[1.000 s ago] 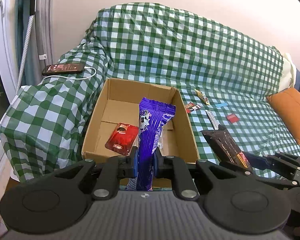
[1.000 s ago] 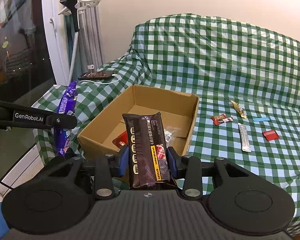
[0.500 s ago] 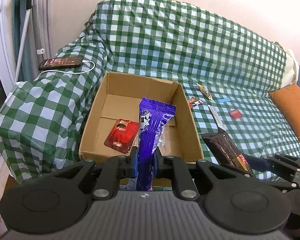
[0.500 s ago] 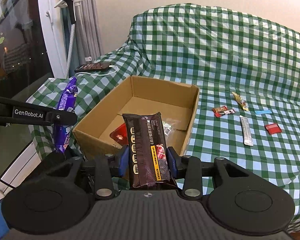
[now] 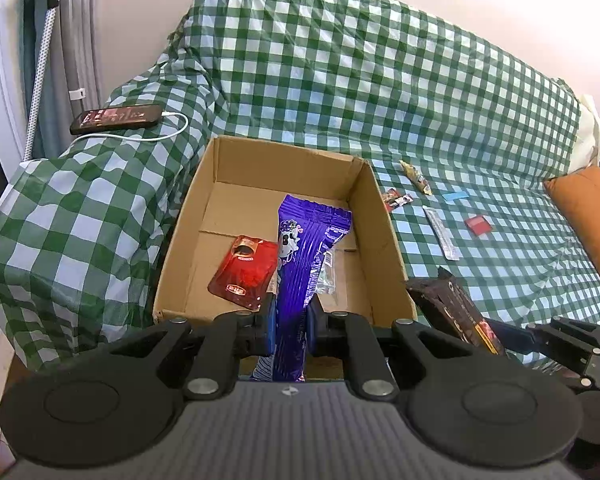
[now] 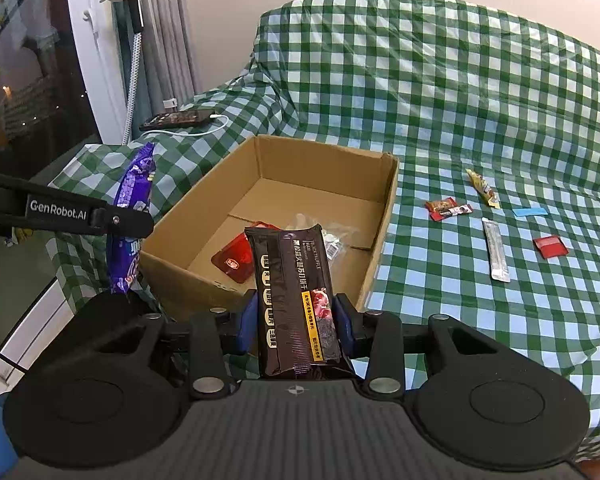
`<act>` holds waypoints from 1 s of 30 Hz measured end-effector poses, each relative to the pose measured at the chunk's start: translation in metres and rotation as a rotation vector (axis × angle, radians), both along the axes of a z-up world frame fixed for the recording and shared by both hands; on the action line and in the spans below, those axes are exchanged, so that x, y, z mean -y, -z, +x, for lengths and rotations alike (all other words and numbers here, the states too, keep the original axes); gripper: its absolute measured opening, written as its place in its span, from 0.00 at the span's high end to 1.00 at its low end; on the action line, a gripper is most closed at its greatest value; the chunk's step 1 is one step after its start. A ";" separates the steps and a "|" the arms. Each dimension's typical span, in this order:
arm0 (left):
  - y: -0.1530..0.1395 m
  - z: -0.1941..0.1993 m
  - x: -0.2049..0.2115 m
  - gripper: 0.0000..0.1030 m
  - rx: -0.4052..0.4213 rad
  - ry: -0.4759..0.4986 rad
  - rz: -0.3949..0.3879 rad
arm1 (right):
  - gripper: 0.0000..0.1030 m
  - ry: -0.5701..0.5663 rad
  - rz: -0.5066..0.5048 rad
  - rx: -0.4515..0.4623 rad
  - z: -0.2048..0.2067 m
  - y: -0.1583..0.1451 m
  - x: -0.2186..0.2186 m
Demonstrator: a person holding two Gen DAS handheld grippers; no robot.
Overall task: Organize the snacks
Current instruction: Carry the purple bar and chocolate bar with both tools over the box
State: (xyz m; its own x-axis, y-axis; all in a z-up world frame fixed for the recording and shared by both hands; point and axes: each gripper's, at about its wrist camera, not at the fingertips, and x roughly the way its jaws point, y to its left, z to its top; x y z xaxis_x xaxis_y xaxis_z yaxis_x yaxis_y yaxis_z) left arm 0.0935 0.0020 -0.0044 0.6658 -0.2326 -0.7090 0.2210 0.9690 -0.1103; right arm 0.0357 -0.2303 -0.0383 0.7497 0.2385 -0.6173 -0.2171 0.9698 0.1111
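Note:
My left gripper [image 5: 291,322] is shut on a tall purple snack packet [image 5: 306,248], held upright at the near edge of an open cardboard box [image 5: 384,220]. My right gripper [image 6: 296,320] is shut on a dark brown cracker packet [image 6: 294,296], held upright in front of the same box [image 6: 384,216]. The box holds a red packet [image 5: 244,272] and a clear wrapper [image 6: 320,232]. The purple packet also shows in the right wrist view [image 6: 134,208], and the brown packet in the left wrist view [image 5: 454,310].
Several small snacks lie on the green checked sofa cover right of the box: a silver stick [image 6: 496,256], a red sachet [image 6: 550,246], a blue strip [image 6: 530,212]. A phone [image 5: 116,118] on a cable lies on the armrest. An orange cushion [image 5: 592,212] sits far right.
Both grippers have moved forward, closer to the box, each still holding its packet. The box looks larger in both views.

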 end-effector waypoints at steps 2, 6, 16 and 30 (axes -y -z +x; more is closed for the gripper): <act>0.001 0.005 -0.001 0.85 -0.004 -0.005 0.001 | 0.59 0.000 0.001 -0.008 0.003 0.001 0.001; 0.004 0.015 -0.002 0.85 -0.014 -0.014 0.005 | 0.59 0.006 0.000 -0.017 0.011 0.004 0.001; 0.008 0.048 -0.002 0.85 -0.030 -0.029 0.007 | 0.59 0.014 0.011 -0.039 0.038 0.009 0.002; 0.027 0.115 0.004 0.85 -0.072 -0.050 0.022 | 0.59 0.003 0.045 -0.070 0.106 0.024 -0.006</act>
State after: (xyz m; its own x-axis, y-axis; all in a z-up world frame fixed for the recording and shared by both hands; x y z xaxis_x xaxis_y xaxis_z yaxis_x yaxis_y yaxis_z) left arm 0.2085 -0.0023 -0.0319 0.6234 -0.1837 -0.7600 0.1641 0.9811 -0.1026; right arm 0.1412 -0.2243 -0.0619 0.7062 0.2648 -0.6566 -0.2042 0.9642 0.1693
